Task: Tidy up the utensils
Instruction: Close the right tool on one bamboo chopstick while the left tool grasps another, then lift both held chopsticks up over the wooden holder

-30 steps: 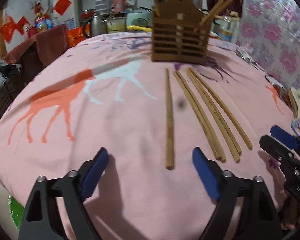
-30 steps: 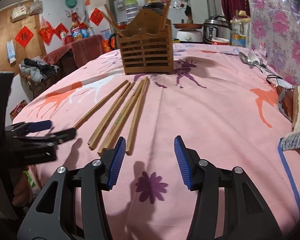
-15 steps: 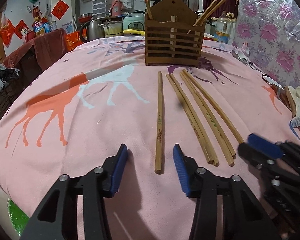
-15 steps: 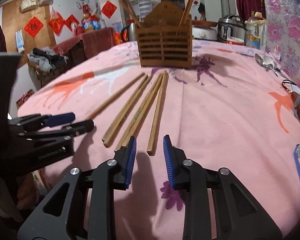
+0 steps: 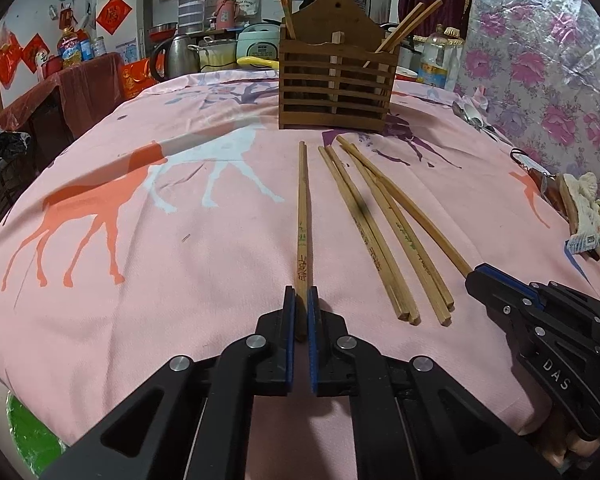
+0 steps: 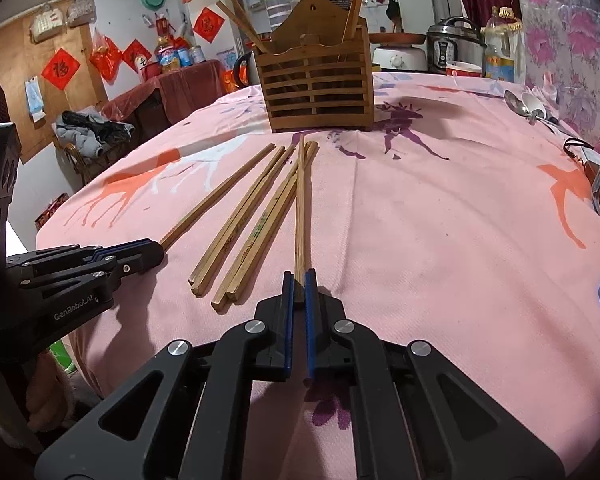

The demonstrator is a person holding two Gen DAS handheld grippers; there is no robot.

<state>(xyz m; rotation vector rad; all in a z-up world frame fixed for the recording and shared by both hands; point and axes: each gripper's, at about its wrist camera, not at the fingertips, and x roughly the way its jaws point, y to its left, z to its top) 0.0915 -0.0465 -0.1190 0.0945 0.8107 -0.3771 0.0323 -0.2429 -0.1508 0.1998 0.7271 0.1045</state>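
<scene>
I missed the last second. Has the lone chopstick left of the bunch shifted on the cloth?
No. The lone chopstick lies as before, aimed at the wooden holder; the left gripper has just closed on its near end.

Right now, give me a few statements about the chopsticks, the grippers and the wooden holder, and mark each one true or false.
1. The left gripper is shut on the leftmost chopstick. True.
2. The right gripper is open with nothing between its pads. False: it is shut on the rightmost chopstick.
3. The wooden holder lies tipped over. False: it stands upright on the pink cloth.
4. Chopsticks already stand in the holder. True.
5. All loose chopsticks are held. False: four lie on the cloth between the two held ones.
</scene>
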